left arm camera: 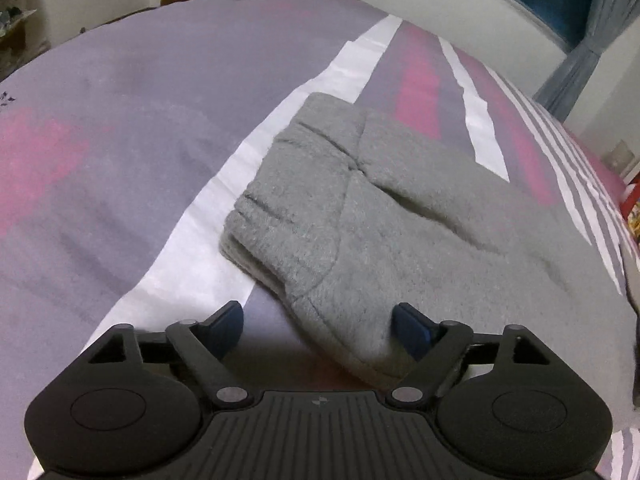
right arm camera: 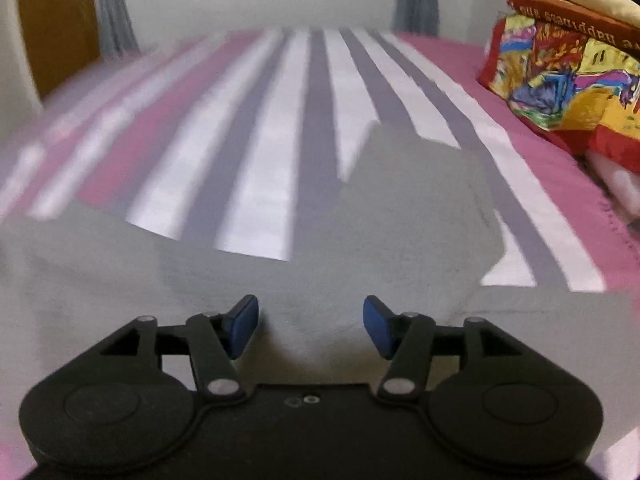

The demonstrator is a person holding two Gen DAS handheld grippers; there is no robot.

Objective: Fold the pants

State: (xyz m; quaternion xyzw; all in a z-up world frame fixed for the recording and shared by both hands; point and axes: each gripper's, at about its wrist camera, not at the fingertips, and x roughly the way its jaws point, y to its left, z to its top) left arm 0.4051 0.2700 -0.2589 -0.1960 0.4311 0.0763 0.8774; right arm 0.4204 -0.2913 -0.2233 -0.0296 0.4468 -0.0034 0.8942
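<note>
Left tool (left arm camera: 318,326): jaws spread wide, nothing gripped. A near corner of the folded grey pants (left arm camera: 360,216) lies between the blue pads (left arm camera: 410,330), closer to the right-hand one; contact cannot be confirmed.

Right tool (right arm camera: 311,326): jaws partly apart, nothing clamped. Grey fabric of the pants (right arm camera: 400,220) lies directly beneath and ahead of the pads (right arm camera: 244,326); the view is motion-blurred, so pad contact cannot be told.

Pants: folded into a thick, roughly rectangular stack lying flat on the bed (left arm camera: 120,120). In the left wrist view the long axis runs from the near right edge of the bed diagonally away toward the far left, with stitched seams on the top layer. The stack lies across the white, grey and pink stripes of the bedspread.

Far: a colourful printed cushion (right arm camera: 568,76) at the bed's far right corner.
</note>
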